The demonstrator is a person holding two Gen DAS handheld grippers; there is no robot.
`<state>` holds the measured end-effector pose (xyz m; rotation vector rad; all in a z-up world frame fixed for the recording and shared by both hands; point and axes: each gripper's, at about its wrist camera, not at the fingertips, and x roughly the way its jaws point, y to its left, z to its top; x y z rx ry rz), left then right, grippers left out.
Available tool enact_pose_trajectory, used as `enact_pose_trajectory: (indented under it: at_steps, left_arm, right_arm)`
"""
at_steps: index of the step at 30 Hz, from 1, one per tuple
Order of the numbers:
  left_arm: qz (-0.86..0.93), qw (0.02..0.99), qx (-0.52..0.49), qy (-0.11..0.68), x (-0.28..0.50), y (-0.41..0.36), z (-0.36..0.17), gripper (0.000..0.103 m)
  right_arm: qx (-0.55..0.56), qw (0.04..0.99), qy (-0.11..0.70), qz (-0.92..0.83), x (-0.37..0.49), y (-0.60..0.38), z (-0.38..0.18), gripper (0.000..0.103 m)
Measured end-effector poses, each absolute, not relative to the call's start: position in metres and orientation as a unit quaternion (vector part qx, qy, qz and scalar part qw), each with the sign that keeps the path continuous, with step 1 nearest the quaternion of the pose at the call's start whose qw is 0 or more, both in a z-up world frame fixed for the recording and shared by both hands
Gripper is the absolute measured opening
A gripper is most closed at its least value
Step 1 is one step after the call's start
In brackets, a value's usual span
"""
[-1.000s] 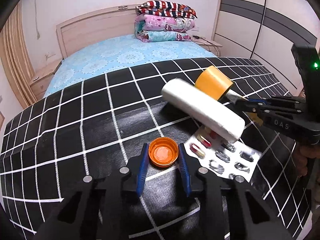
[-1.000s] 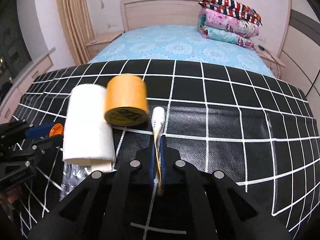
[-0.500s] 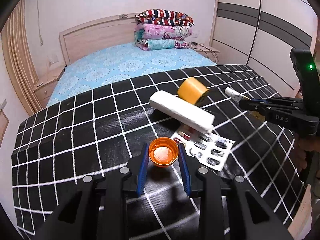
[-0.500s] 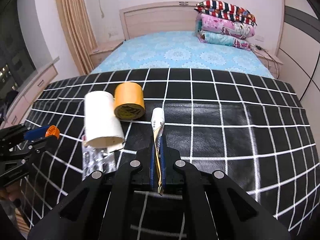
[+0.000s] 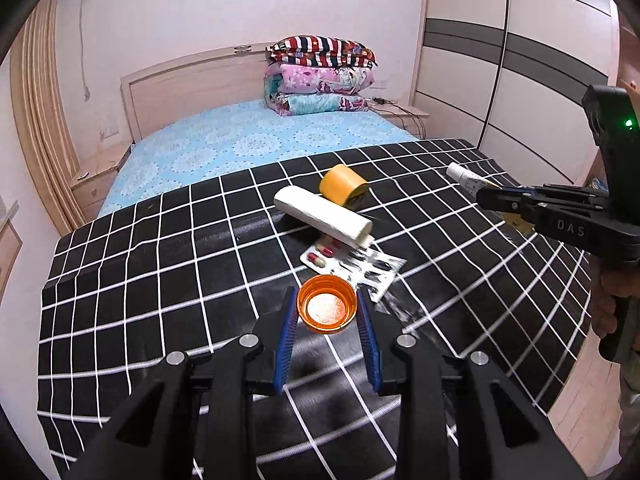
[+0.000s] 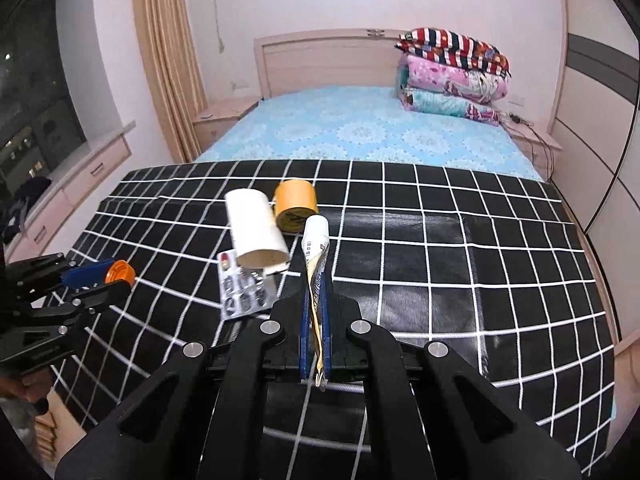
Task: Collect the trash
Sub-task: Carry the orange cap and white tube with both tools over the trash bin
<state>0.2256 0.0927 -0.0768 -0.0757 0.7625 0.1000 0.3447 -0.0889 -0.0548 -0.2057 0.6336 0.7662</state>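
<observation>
We're holding an orange cap (image 5: 327, 309) in the left gripper (image 5: 327, 320), and the right gripper (image 6: 316, 312) is pinching a squeezed tube (image 6: 316, 248) flat. Remaining trash is lying mid-frame ahead: the paper roll (image 5: 324, 216), long axis slanting lower right, nearer our left gripper.

Raised letters "DAS" stood on the black body of the right gripper (image 5: 502, 199) — the only legible marking. Print on the squeezed tube (image 6: 316, 252) and the tape roll (image 6: 295, 206) was too small to read.
</observation>
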Motion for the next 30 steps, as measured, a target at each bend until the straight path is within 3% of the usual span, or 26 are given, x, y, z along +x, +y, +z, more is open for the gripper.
enact_pose_trajectory:
  at_steps: [15, 30]
  left_arm:
    - [0.033, 0.934, -0.035, 0.354, 0.155, 0.052, -0.062, 0.028]
    - [0.003, 0.921, -0.074, 0.382, 0.098, 0.018, -0.100, 0.028]
  right_arm:
    - [-0.127, 0.868, 0.276, 0.393, 0.259, -0.118, -0.054, 0.006]
    - [-0.147, 0.841, 0.283, 0.437, 0.172, -0.143, -0.099, 0.006]
